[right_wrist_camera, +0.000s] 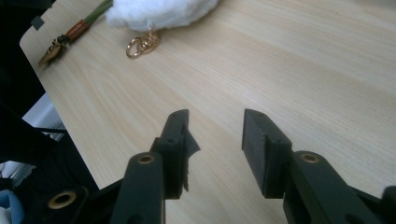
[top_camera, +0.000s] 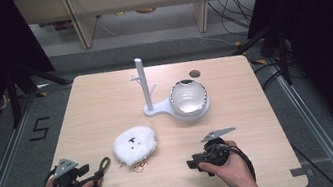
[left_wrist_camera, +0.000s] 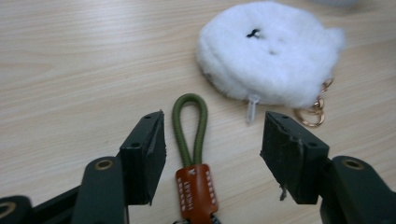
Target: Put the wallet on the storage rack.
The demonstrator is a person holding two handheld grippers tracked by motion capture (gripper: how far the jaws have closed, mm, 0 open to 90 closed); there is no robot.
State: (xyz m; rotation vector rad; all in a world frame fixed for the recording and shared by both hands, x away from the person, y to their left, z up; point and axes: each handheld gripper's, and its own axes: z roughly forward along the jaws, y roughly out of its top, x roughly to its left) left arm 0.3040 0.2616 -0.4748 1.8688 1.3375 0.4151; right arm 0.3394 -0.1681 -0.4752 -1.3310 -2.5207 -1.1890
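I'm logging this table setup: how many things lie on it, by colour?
White: 2, fluffy round plush pouch and plastic peg stand
Green: 1, cord-loop keychain with brown leather tab
Silver: 1, shiny bowl
Total: 4

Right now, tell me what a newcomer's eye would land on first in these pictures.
First the fluffy white pouch with its gold rings, lying near the middle of the wooden table. Behind it stands a white stand with a bowl on its base. At the near left edge, a green cord loop with a brown leather tab lies between the open jaws of the left gripper, untouched by them.
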